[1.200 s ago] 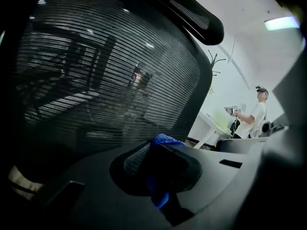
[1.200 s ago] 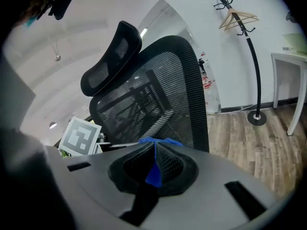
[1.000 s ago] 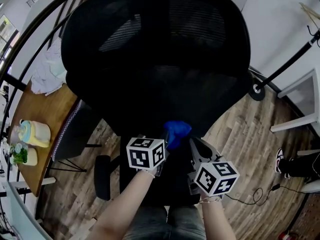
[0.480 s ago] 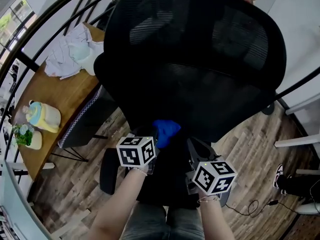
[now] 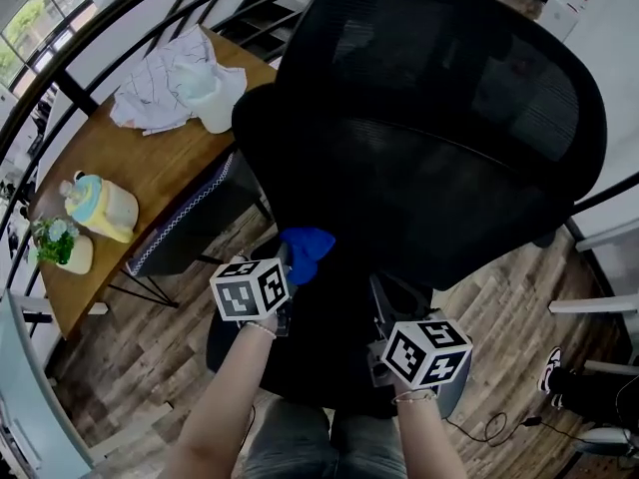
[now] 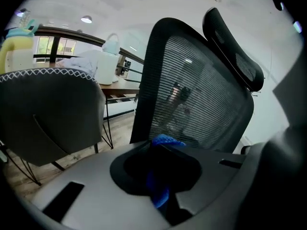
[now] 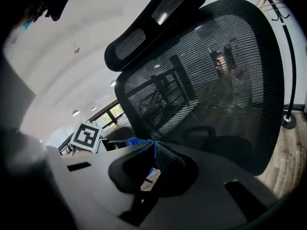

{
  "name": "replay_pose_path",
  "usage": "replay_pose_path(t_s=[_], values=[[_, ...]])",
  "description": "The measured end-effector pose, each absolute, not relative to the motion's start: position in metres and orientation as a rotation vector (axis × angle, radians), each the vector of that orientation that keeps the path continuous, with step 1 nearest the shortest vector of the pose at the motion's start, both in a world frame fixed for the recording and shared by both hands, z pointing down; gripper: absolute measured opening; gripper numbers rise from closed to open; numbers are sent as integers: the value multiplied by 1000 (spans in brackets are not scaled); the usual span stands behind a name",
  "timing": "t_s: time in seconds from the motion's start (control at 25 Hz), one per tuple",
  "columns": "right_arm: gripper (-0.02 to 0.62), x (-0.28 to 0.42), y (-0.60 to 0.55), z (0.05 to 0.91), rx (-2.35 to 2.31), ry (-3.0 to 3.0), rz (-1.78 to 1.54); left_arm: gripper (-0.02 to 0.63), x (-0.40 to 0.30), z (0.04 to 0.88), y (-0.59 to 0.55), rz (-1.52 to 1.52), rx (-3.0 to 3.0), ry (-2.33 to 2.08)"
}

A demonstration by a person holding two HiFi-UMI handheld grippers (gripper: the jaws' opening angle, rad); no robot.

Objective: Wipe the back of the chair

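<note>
The black mesh chair back (image 5: 429, 118) fills the upper right of the head view. My left gripper (image 5: 288, 265) is shut on a blue cloth (image 5: 306, 246), which is bunched against the lower left part of the chair back. In the left gripper view the blue cloth (image 6: 164, 141) pokes out between the jaws, just in front of the chair back (image 6: 201, 99). My right gripper (image 5: 380, 289) hangs low beside the chair's dark lower part, jaws together with nothing in them. The right gripper view faces the chair back (image 7: 216, 90), with the blue cloth (image 7: 138, 141) off to the left.
To the left stands a wooden table (image 5: 130, 168) with crumpled white clothes (image 5: 180, 83), a yellow and blue bottle (image 5: 100, 208) and a small plant (image 5: 58, 245). A grey chair (image 5: 190, 223) sits by it. Black railings run behind. A shoe (image 5: 552, 369) lies at the right.
My left gripper has carried the blue cloth leftward along the lower chair back, toward its left edge. The right gripper has hardly moved. The head view has swung toward the table.
</note>
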State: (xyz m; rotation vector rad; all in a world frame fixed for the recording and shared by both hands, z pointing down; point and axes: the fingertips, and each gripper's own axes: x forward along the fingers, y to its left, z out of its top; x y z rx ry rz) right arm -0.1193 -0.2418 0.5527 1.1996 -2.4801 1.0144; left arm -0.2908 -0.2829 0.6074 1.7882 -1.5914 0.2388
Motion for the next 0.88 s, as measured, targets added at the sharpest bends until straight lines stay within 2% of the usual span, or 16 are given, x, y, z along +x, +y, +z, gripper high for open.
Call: replay_pose_path(t_s=[0.4, 0.88], values=[[31, -127, -229, 554, 1184, -2470, 987, 35, -335, 602, -271, 248, 1705, -1695], [31, -109, -214, 532, 1243, -2493, 978, 35, -331, 564, -240, 185, 1774, -1683]])
